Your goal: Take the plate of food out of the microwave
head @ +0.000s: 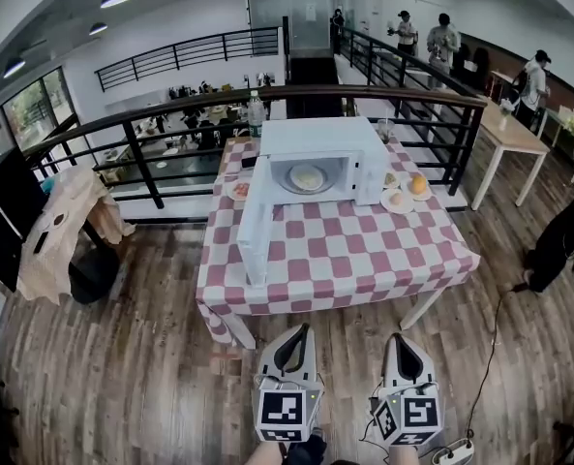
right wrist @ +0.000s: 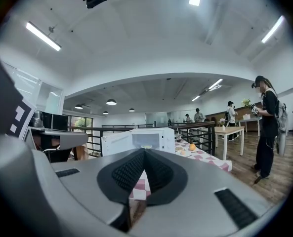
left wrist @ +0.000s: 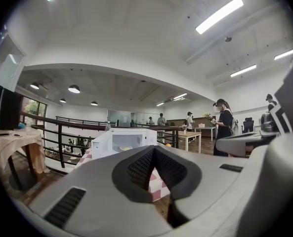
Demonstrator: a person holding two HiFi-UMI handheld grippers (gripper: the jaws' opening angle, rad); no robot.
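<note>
Resting in open microwave (head: 317,137), pale round plate (head: 307,178)

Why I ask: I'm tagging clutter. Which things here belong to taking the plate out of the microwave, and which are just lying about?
Job: microwave, door open; plate of food inside it; left gripper and right gripper, both shut, empty.
Lying about: small plates right of the microwave; dish left of it; bottle behind it.

You are on the upper level of a large open-plan workspace. A black railing (head: 267,93) edges the wood-plank floor (head: 122,356), and strip lights (right wrist: 43,35) run overhead. A microwave (head: 316,148) sits on a checked-cloth table (head: 364,250) out on the floor. People (head: 442,37) stand beyond a wooden table (head: 512,134).
</note>
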